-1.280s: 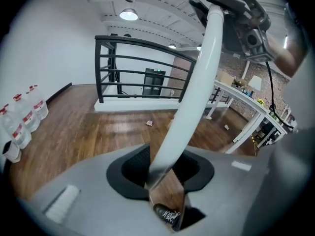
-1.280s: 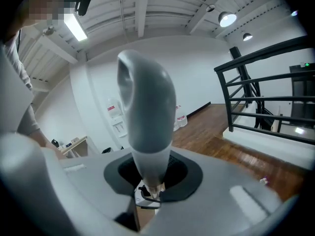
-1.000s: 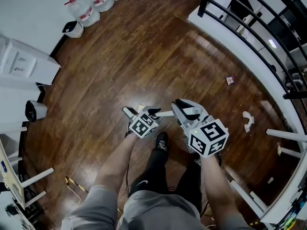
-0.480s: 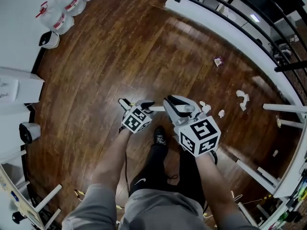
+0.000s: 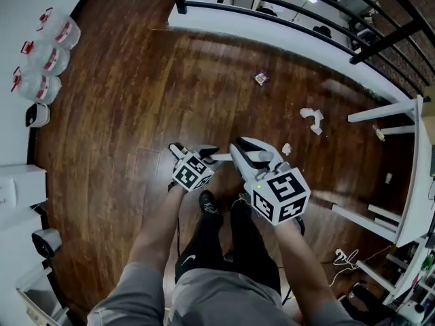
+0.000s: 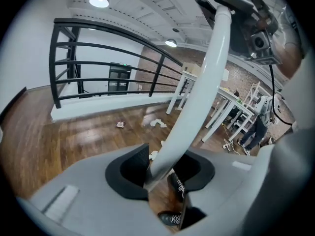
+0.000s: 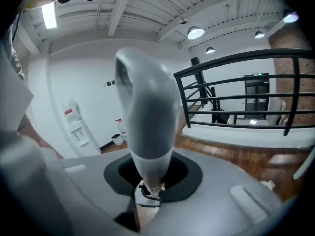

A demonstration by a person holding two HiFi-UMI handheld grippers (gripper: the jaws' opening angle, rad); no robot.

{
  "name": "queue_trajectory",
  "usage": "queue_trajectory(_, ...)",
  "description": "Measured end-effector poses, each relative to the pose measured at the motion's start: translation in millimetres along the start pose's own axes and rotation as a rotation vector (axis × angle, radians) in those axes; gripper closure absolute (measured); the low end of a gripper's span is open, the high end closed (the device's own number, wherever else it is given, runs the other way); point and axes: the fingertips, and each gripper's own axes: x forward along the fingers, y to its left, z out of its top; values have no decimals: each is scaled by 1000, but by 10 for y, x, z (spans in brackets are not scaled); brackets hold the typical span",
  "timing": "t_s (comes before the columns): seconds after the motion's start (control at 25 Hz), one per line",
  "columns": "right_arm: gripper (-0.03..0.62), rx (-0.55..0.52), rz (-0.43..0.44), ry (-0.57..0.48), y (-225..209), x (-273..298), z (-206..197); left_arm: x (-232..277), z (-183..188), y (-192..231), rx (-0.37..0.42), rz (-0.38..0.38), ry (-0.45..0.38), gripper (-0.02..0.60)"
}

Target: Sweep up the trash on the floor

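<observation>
- Pinching the white pole (image 6: 197, 97) tight, your left gripper (image 6: 161, 167); your right gripper (image 7: 150, 181) clamps its grey grip (image 7: 145, 122).
- Paper scraps (image 5: 312, 119) lie apart, ahead-right of both.

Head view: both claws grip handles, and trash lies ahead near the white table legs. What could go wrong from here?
The crumpled paper lies close to a table leg; a wide stroke could knock the leg or push scraps under the table.
The wrapper lies apart from the rest, toward the railing base, and could be missed.
The cable on the floor at the person's right could snag a foot.
</observation>
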Motion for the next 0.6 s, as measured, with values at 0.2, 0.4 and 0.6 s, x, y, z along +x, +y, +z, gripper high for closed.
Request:
queue_trajectory(0.2, 539, 42, -130, -46, -834, -564, 67, 724, 618, -366, 104, -102, 20, 449)
queue_trajectory(0.4, 539, 88, -256, -88, -1552, -1181, 36, 1396, 1117, -831, 196, -198, 38, 449)
queue_trajectory(0.6, 539, 132, -365, -115, -2221, -1759, -40, 2029, 1549, -1276, 269, -272, 48, 448)
